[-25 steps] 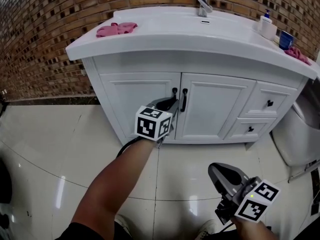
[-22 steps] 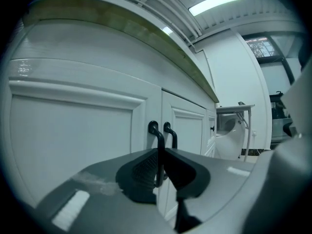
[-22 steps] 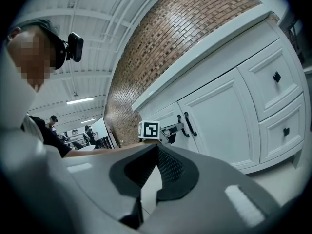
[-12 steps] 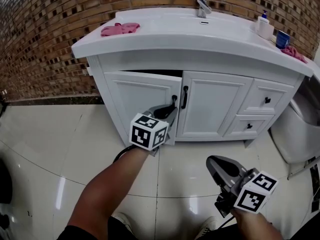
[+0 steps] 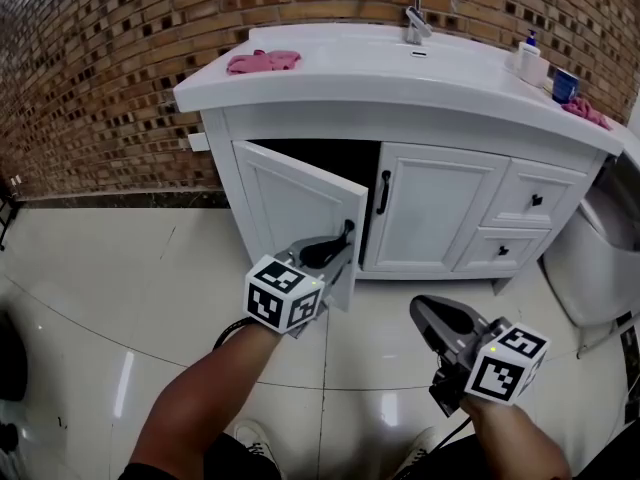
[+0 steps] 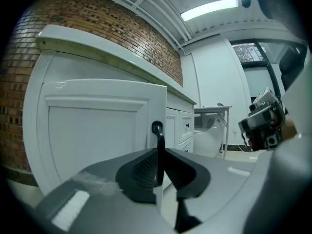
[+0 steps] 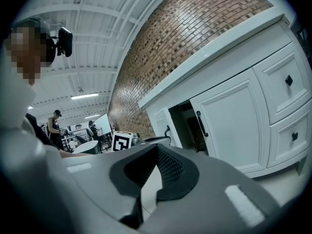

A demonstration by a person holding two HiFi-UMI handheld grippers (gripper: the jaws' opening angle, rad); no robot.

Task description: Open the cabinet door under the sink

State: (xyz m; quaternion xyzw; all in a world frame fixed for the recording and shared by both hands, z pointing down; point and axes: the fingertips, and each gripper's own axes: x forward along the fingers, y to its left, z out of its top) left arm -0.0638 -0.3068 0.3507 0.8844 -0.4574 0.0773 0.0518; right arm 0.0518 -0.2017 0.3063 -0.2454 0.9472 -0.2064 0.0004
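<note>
The white vanity cabinet (image 5: 300, 133) under the sink has its left door (image 5: 290, 208) swung partly out, with dark space behind it. My left gripper (image 5: 340, 240) is shut on that door's black handle (image 6: 158, 145), which runs up between the pads. The right door (image 5: 440, 208) stays closed, its black handle (image 5: 384, 192) upright. My right gripper (image 5: 438, 313) hangs low at the right, off the cabinet, jaws shut with nothing in them. In the right gripper view the open left door (image 7: 161, 123) and the closed right door (image 7: 231, 118) both show.
Two drawers (image 5: 532, 200) sit at the cabinet's right. On the sink top (image 5: 400, 68) lie a pink cloth (image 5: 262, 62), a faucet (image 5: 410, 18), a soap bottle (image 5: 528, 53), a blue cup (image 5: 566, 83). A toilet (image 5: 595, 268) stands at far right. Brick wall behind, glossy tile floor (image 5: 90, 298).
The left door has gone from closed to partly open, swinging out toward me with my left gripper on its handle. The right gripper barely moved.
</note>
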